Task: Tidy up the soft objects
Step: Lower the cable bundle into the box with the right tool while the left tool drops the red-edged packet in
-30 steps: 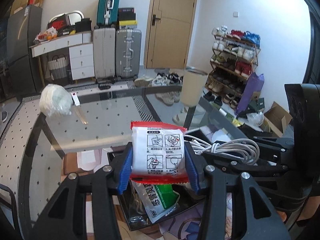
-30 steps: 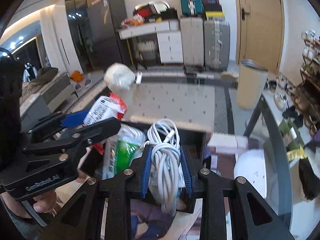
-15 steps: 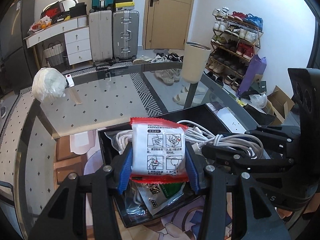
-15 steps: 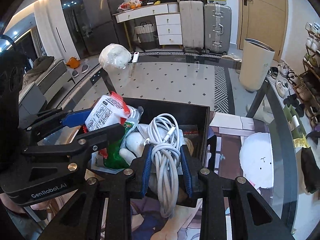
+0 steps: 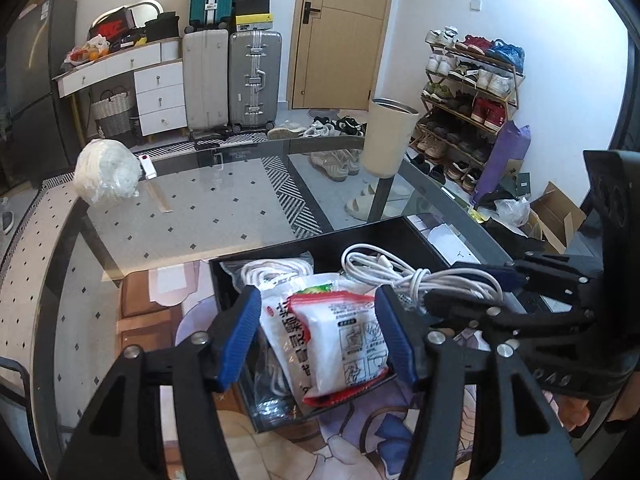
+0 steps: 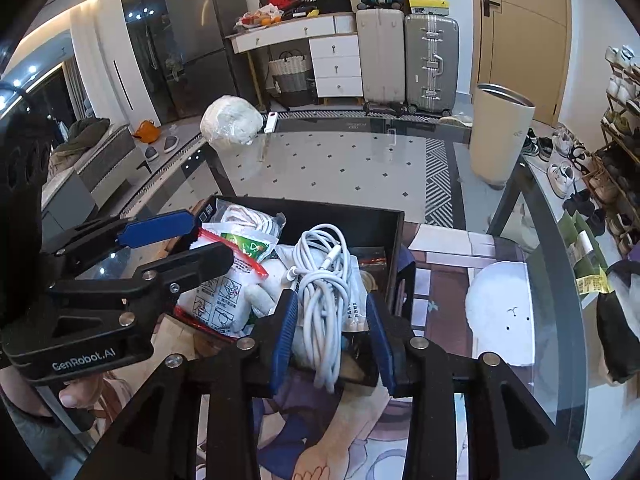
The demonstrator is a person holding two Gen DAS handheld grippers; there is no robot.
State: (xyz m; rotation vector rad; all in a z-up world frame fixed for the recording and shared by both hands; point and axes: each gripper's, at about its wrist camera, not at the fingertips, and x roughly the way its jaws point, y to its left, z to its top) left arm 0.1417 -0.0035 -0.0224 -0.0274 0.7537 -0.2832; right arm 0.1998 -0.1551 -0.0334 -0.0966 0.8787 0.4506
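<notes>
Far left on your desk (image 5: 192,216): a white bundle (image 5: 107,176), well apart from everything else.

Left gripper (image 5: 316,334): jaws have just been opening and stand released. The red-edged packet (image 5: 348,344) lies between them, tilted, resting on the pile in the black tray (image 5: 320,242); a gap shows on the left pad side, while contact on the right pad cannot be told.

Right gripper (image 6: 332,330): jaws have also just been opening, now slack around the white cable coil (image 6: 326,276). The coil's long axis runs straight ahead of the jaws; it rests on the tray's contents, its near loop draped over the front wall.

Both items sit in the tray. Your likely next move is to back each hand straight out along its own jaws.
</notes>
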